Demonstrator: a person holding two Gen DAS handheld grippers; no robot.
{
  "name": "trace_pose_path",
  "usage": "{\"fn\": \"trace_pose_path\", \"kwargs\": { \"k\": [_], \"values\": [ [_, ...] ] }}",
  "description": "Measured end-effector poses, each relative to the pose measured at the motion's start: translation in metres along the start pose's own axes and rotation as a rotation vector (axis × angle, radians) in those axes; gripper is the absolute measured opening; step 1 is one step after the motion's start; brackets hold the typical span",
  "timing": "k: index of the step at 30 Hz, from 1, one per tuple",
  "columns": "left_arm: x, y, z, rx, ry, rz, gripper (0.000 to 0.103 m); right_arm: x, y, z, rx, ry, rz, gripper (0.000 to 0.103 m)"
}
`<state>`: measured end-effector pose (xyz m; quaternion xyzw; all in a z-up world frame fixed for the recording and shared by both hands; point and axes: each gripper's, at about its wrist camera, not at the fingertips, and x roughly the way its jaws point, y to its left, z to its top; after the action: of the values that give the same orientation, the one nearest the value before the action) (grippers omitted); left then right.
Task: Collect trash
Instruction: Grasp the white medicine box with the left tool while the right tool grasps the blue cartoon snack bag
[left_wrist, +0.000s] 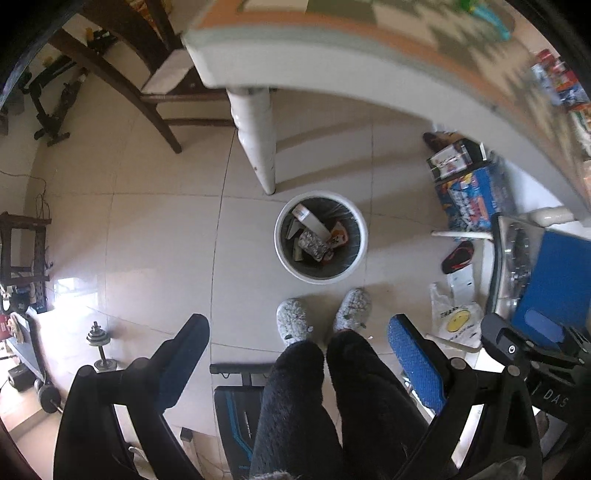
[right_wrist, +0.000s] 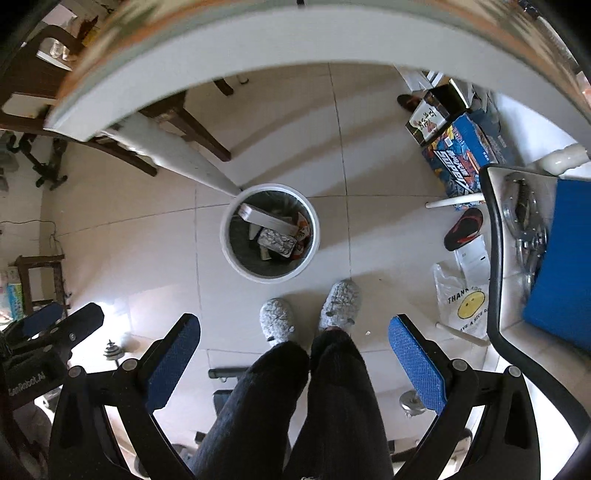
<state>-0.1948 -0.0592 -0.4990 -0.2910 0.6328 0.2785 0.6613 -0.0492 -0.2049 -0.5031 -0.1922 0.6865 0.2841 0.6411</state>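
Item: left gripper. We hold it above the tiled floor, pointing down, its blue-padded fingers spread wide with nothing between them.

Item: right gripper. We hold it likewise, released and empty, blue pads well apart; it also shows at the right edge of the left wrist view.

Item: white round trash bin, dark liner inside, standing on the floor just beside the white table leg and just ahead of our grey fuzzy slippers. Contents: a long flat white carton, a crumpled silvery foil wrapper, an orange-and-white packet, other scraps too small to tell.

Item: white table edge, curving over the upper field, blurred.

Item: blue printed cardboard box on the floor to the right, a black-and-red sandal near it, and a white plastic bag with a yellow smiley print lying beside a chair.

Item: dark wooden chair, upper left. Dumbbell on the floor, lower left.
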Motion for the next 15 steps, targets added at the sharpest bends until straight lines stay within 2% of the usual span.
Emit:
{"fn": "trace_pose_path", "kwargs": {
  "k": [8,11,15],
  "values": [
    [-0.064,-0.001,0.008,0.012,-0.1,0.031,0.099,-0.081,0.015,-0.006,-0.003,-0.067,0.066,0.103],
    [-0.091,-0.009,0.023,0.026,-0.159,0.038,0.099,-0.113,0.015,0.006,0.029,-0.111,0.107,0.103],
    [-0.119,-0.033,0.06,0.057,-0.239,0.057,0.099,-0.149,0.005,0.034,0.093,-0.165,0.167,0.103]
  ]
}}
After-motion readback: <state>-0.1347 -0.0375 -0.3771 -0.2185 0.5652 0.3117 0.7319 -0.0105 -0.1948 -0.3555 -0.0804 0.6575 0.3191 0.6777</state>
